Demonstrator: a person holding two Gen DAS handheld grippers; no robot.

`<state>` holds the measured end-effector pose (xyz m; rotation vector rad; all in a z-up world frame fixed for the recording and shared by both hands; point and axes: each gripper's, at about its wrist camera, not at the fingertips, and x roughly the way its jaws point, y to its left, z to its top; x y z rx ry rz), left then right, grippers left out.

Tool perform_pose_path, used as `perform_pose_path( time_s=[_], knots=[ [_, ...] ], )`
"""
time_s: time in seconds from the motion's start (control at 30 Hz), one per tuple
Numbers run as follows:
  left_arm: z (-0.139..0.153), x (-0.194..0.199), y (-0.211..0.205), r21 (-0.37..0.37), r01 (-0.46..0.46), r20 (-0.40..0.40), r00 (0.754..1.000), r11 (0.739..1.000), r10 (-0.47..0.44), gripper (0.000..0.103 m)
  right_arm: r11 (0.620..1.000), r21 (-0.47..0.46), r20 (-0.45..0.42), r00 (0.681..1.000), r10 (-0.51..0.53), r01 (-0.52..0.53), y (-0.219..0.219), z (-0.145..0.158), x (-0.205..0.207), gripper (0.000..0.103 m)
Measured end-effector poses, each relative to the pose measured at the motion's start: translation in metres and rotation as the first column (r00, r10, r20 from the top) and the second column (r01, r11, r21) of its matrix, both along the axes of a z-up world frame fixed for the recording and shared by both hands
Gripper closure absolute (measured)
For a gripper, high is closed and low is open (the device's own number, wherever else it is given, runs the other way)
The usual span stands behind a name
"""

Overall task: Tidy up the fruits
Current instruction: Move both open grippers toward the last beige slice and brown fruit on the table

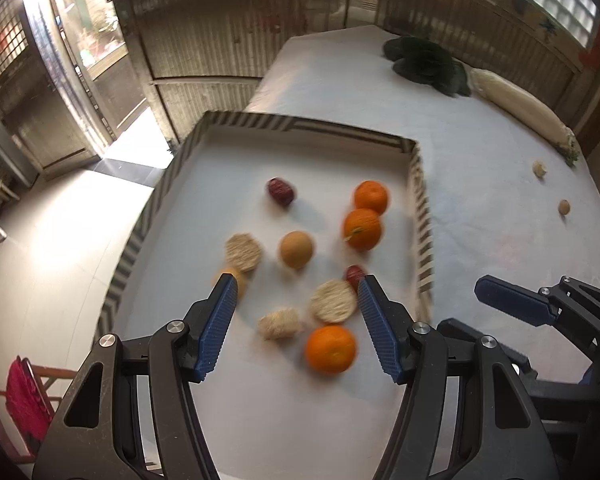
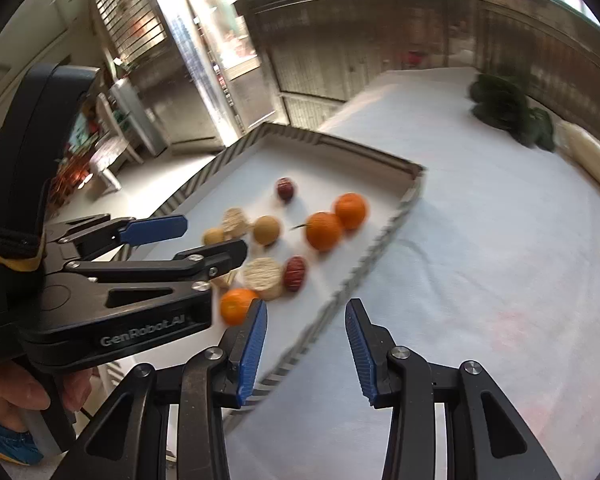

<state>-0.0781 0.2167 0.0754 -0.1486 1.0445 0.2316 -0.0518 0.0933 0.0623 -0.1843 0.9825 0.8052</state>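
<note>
Mostly done: oranges [image 1: 364, 228] and the rest already in the striped tray [image 1: 422, 216]. Two small bits [image 1: 564, 207] left on the tablecloth [image 1: 500, 240]. Left gripper [image 1: 296, 300], right gripper [image 2: 306, 320]: jaws spread, empty.

Bright daylight pours through an open doorway [image 1: 48, 12] onto pale floor [image 1: 52, 240] beside slatted wooden wall panels [image 1: 204, 40].

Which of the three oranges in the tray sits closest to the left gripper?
The lone round orange at the tray's near end, lying just ahead of the open left gripper. The other two oranges sit touching by the striped right wall.
</note>
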Motion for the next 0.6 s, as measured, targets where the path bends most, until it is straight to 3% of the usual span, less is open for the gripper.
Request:
perform_pose_path(
  time_s=[0.37,0.6],
  knots=[
    [0.0,0.047,-0.07,-0.042,0.185,-0.009,0.983,0.982,-0.186,0.04,0.976,-0.008,-0.021,0.976,-0.219,0.219,-0.083,-0.014,0.032,0.062],
    [-0.006,0.091,-0.129,-0.084,0.317,-0.008,0.948,0.945,-0.319,0.04,0.902,-0.027,-0.038,0.901,-0.432,0.432,-0.171,-0.033,0.062,0.062]
  ],
)
